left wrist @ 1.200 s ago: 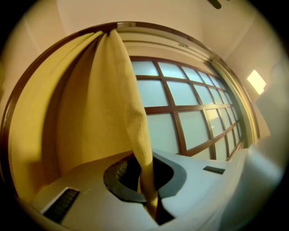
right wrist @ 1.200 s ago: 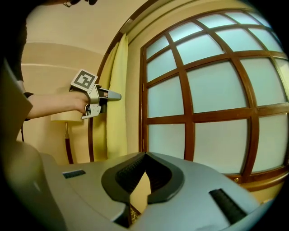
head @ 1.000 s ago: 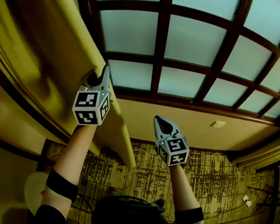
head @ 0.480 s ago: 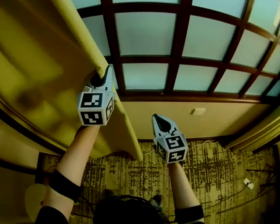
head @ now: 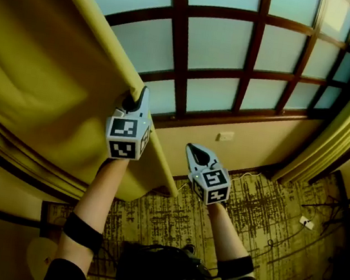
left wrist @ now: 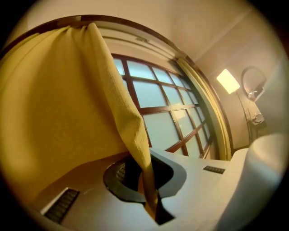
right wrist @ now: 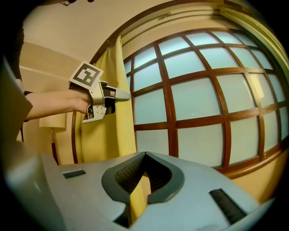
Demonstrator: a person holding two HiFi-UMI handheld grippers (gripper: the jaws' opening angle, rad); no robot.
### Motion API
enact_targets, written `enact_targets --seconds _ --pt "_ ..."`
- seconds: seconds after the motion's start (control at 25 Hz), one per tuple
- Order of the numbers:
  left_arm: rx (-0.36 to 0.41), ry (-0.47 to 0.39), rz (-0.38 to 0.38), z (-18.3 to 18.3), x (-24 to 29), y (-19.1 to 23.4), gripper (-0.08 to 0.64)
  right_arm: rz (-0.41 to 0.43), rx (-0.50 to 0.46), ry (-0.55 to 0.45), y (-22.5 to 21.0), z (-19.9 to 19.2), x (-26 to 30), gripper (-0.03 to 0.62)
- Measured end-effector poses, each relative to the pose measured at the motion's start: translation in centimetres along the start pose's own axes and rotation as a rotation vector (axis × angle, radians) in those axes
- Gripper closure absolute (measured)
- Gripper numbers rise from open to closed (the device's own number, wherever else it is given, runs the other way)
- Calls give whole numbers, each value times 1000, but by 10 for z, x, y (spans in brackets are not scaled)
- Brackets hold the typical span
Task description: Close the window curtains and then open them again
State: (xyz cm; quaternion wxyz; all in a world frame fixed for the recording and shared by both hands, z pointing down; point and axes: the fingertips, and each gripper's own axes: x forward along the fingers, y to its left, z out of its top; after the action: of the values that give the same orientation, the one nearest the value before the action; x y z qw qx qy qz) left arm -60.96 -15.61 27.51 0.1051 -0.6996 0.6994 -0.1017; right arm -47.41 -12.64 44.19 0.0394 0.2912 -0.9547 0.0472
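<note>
Progress looks early: the left tool [head: 139, 97] is clamped on the edge of the yellow fabric curtain [head: 43, 64] at ten o'clock, and most of the wood-framed frosted window [head: 215, 44] is uncovered. The right tool [head: 193, 149] is shut, empty. Full closing and reopening remain. Patterned dark carpet [head: 269, 209] lies at five o'clock.

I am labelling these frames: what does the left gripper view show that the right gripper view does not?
Only the left gripper view: the jaws of the left hand-held gripper clamped on a fold of yellow fabric curtain, and a glowing rectangular wall lamp. Only the right gripper view: that gripper's marker cube and the bare forearm behind it. Both: the curtain and the frosted window with dark wooden grid.
</note>
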Motion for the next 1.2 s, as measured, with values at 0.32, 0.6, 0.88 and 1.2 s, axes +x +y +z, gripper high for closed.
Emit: enact_targets --seconds 0.32,0.6,0.88,1.2 --pt "-9 -44 -140 38 35 -115 560 -51 7 7 -58 -6 -45 592" --pt "6 -73 -177 47 53 -140 560 -101 17 5 -90 -4 -65 592" --pt "-36 -85 -183 37 62 -122 560 -164 25 40 -100 -12 -61 592" --pt "-51 -102 -180 24 71 -99 560 -201 -6 41 -109 -6 -45 592"
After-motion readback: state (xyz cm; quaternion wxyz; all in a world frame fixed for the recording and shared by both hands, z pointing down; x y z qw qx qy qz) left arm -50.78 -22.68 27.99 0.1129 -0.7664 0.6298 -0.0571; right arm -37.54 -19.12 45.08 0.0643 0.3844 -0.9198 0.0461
